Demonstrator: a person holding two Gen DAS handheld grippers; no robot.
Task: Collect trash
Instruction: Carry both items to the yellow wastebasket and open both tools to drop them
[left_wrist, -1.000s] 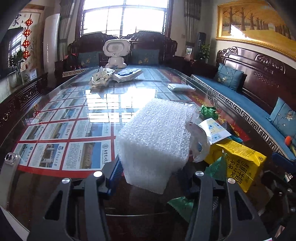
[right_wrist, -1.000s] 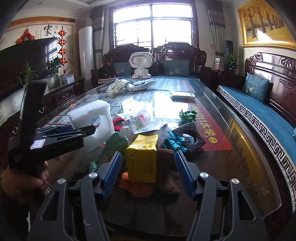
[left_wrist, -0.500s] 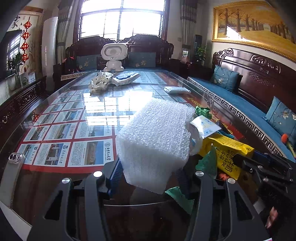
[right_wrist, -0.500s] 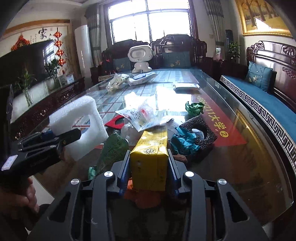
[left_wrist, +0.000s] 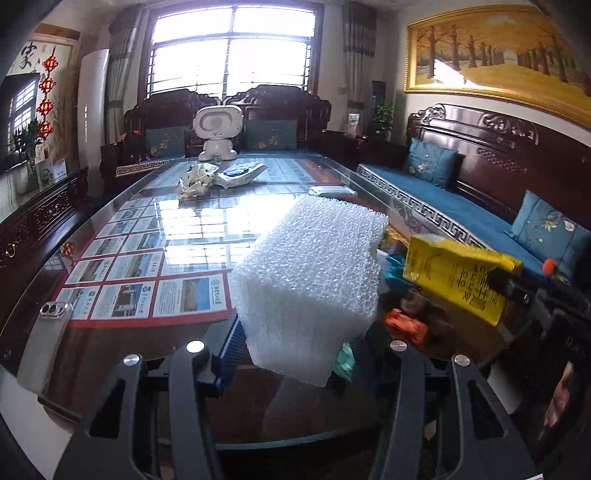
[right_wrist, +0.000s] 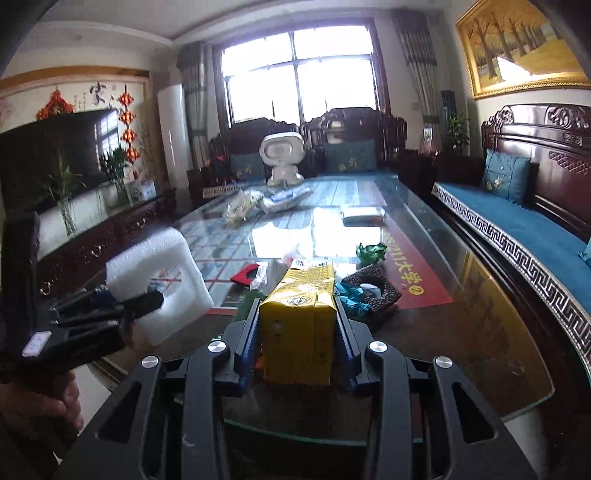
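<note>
Two pieces of trash are held above the glass surface (right_wrist: 461, 295). One, a yellow packet (right_wrist: 301, 321), lies with its long axis running straight forward along the fingers of the right gripper (right_wrist: 297, 325), clenched on both its sides. Left of it, a white foam block (left_wrist: 314, 284) is clamped in the left gripper (left_wrist: 295, 347), its long axis slanting up and forward. Beyond lie a green wrapper (right_wrist: 371, 253) and a dark foam ring (right_wrist: 373, 290).

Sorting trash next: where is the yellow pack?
The yellow pack is clamped in the right claw, lifted above the table, right of the foam block.
</note>
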